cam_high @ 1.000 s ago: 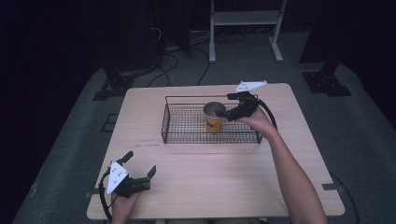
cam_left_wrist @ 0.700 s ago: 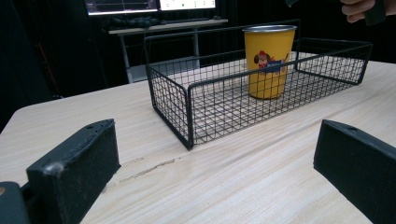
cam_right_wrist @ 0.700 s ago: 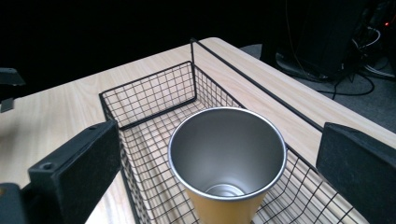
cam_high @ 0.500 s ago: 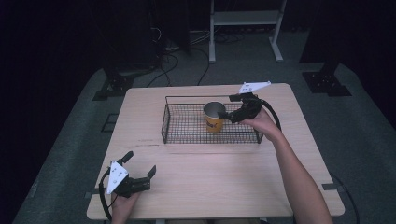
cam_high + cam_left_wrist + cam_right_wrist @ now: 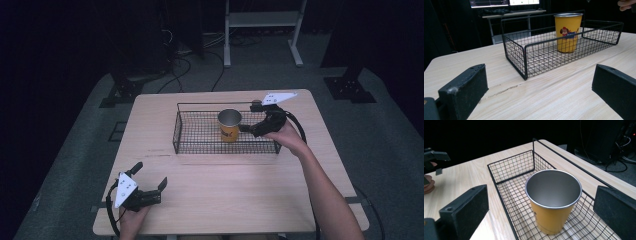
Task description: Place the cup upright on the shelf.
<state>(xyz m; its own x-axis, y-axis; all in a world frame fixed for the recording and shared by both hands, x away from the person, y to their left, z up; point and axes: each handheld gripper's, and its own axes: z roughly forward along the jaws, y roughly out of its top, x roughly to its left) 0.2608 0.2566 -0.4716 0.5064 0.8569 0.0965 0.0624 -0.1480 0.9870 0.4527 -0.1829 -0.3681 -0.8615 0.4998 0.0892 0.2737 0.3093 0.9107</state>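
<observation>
A yellow metal cup with a cartoon print stands upright in the right half of a black wire basket on the wooden table. My right gripper hovers over the basket's right end, open, its jaws spread either side of the cup without touching it. In the right gripper view the cup's bare steel inside faces up. My left gripper rests open near the table's front left corner, holding nothing. The left gripper view faces the basket and cup.
The basket's left half holds nothing. Bare tabletop lies between the left gripper and the basket. Behind the table stand a white metal frame and floor cables. Dark stands flank the table.
My right gripper has drawn back slightly to the right, away from the cup. The cup stays upright in the basket. The left gripper has not moved.
</observation>
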